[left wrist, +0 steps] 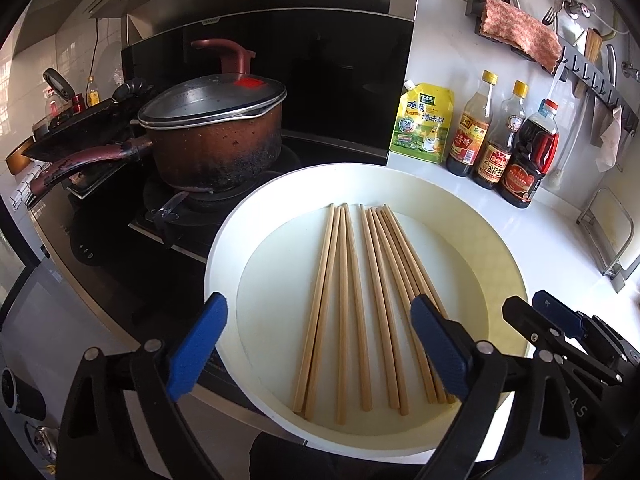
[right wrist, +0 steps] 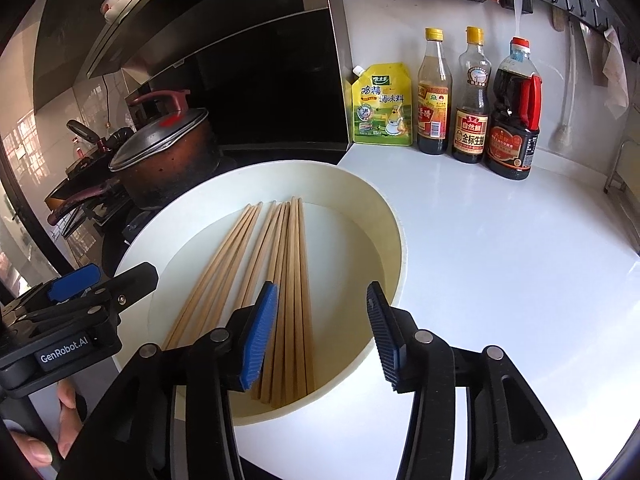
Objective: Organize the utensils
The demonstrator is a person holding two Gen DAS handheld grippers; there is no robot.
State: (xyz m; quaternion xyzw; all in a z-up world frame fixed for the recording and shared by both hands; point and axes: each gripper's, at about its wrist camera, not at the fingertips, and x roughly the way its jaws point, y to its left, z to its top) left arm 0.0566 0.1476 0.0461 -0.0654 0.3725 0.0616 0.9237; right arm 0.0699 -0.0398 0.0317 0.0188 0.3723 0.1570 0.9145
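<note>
Chopsticks of pale wood [left wrist: 360,304] are lying side by side inside the round cream tray [left wrist: 224,248] on the white table [right wrist: 500,260]. Left hand-held gripper [left wrist: 320,348] is hovering wide open, gripping nothing. Right hand-held gripper [right wrist: 324,336] is hovering partly open, also empty.

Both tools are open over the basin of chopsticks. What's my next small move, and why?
Probably lower the right tool onto the right-hand bundle of chopsticks and close. Its jaws stand open with nothing gripped, directly above the near ends, and the chopsticks lie loose and flat in the white basin. The left tool is also empty.
</note>
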